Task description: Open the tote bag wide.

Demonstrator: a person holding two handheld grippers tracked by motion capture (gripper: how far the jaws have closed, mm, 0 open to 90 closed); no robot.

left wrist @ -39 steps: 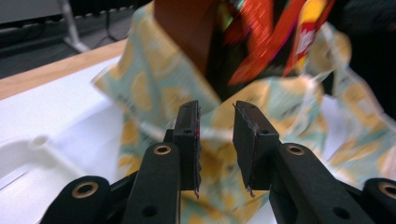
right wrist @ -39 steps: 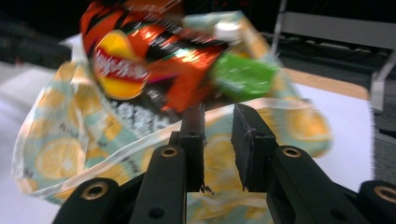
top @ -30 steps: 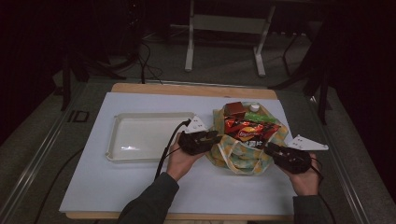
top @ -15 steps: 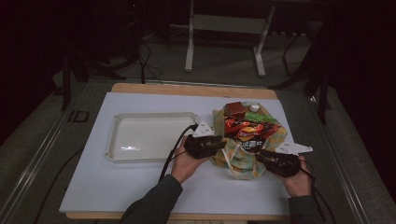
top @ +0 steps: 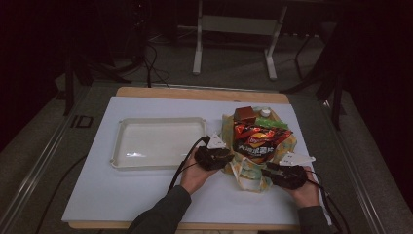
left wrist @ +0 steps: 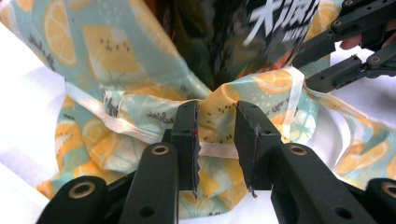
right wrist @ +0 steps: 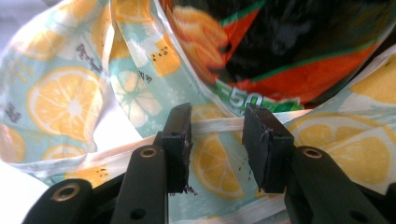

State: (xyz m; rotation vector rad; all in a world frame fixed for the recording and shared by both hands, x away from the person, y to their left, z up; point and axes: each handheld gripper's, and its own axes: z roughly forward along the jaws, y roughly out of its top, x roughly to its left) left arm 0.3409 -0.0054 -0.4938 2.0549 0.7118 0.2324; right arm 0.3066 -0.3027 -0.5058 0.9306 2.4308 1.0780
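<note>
Cloth with the orange-slice print lies on the right part of the white table, and snack bags are piled on it. Your left gripper is at the left edge of the cloth, just beside the white tray. In the left gripper view its jaws are spread, and a raised fold of cloth with a pale hem sits between them, not pinched. Your right gripper is at the near right corner of the cloth. In the right gripper view its jaws are also spread over the hem, with the cloth lying flat below and an orange bag just behind.
</note>
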